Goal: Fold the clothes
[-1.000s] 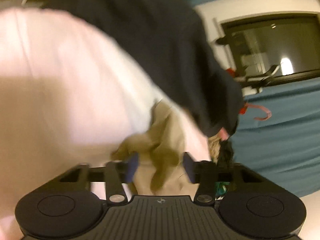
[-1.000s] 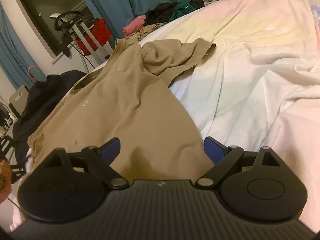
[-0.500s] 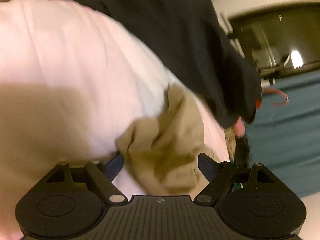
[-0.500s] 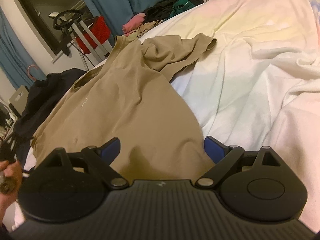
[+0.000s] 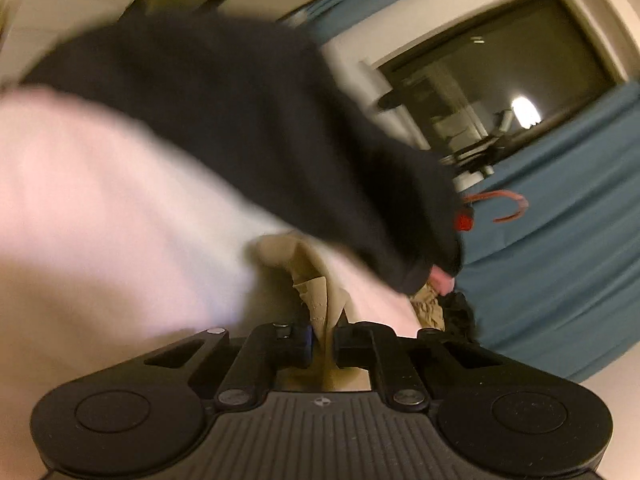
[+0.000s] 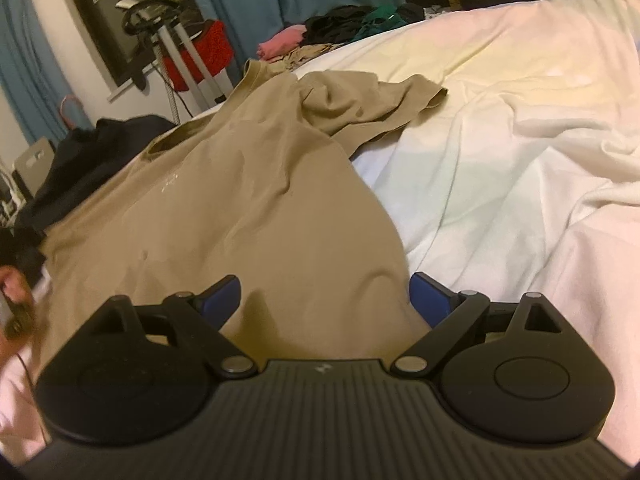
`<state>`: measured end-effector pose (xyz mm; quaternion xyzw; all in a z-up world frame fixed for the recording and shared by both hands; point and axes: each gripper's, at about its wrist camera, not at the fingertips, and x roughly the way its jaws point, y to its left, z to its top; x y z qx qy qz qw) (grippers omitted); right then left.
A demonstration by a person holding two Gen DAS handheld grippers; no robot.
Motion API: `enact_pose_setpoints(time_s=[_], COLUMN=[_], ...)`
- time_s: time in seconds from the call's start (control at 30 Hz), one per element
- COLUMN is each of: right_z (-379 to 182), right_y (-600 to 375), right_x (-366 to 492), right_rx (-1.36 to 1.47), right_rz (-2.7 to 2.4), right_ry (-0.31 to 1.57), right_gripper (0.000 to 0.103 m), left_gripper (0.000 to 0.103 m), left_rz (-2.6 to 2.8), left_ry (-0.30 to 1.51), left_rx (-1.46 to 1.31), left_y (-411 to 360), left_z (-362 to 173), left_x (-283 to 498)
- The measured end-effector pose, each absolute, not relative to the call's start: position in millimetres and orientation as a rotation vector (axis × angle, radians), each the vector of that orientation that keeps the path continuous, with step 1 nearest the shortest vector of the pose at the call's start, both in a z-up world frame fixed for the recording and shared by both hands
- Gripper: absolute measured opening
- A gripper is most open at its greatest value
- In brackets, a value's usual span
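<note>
Right wrist view: a tan T-shirt (image 6: 248, 208) lies spread face-up on the white bed sheet (image 6: 500, 128), its neckline toward the far-left edge of the bed and its hem running under the camera. The far sleeve (image 6: 380, 108) is bunched and rumpled, flopped out over the sheet instead of lying flat. The body of the shirt is mostly smooth, with soft ripples near the hem. The right tongs (image 6: 324, 300) hang released just above the hem, blue pads wide apart with cloth between them but not gripped; I judge they are lined up to take that edge. A dark garment (image 6: 80, 152) sits at the far-left corner of the bed beside the shirt's shoulder, and a heap of other clothes (image 6: 344, 28) lies beyond the far edge.

In the left wrist view, blurred by motion, the left tongs (image 5: 322, 344) are clenched on a fold of the tan shirt, which stands up in a narrow ridge from between the pads. The pinch seems meant to lift or drag that side so the cloth can be straightened or turned over. A dark sleeve (image 5: 260, 140) crosses the view above it.

With the sleeve crumpled and one side pinched, this fits either flattening the shirt or starting a fold.
</note>
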<state>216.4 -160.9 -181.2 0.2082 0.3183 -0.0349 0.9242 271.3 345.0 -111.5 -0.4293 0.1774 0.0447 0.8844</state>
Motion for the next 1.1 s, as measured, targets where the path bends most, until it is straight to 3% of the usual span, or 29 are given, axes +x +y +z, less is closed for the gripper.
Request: enact_pose_setpoints(time_s=[0.17, 0.2, 0.3, 0.37, 0.43, 0.67, 0.9, 1.03, 1.1], right_z=[-182, -182, -181, -179, -176, -152, -128, -115, -108], right_y=[-160, -160, -160, -161, -162, -164, -161, -159, -158], right_x=[218, 218, 218, 217, 216, 205, 178, 161, 152], right_rx=[0.412, 0.410, 0.404, 0.403, 0.402, 0.371, 0.312, 0.278, 0.261], right_rz=[-0.078, -0.079, -0.083, -0.087, -0.089, -0.063, -0.022, -0.002, 0.009], right_ry=[0.651, 0.650, 0.641, 0.631, 0.616, 0.518, 0.426, 0.376, 0.351], right_gripper=[0.094, 0.094, 0.093, 0.092, 0.092, 0.092, 0.091, 0.091, 0.091], left_gripper=[0.012, 0.018, 0.050, 0.060, 0.081, 0.085, 0.090, 0.092, 0.098], left_rz=[0.265, 0.284, 0.316, 0.303, 0.298, 0.160, 0.001, -0.034, -0.034], left_ry=[0.386, 0.393, 0.494, 0.503, 0.505, 0.471, 0.463, 0.450, 0.427], left_rx=[-0.624, -0.585, -0.572, -0.578, -0.521, -0.302, -0.078, -0.082, -0.080], left_y=[337, 335, 326, 327, 321, 241, 147, 116, 104], left_z=[-88, -91, -104, -105, -94, -36, -5, 5, 7], left_x=[261, 260, 282, 276, 264, 230, 136, 105, 87])
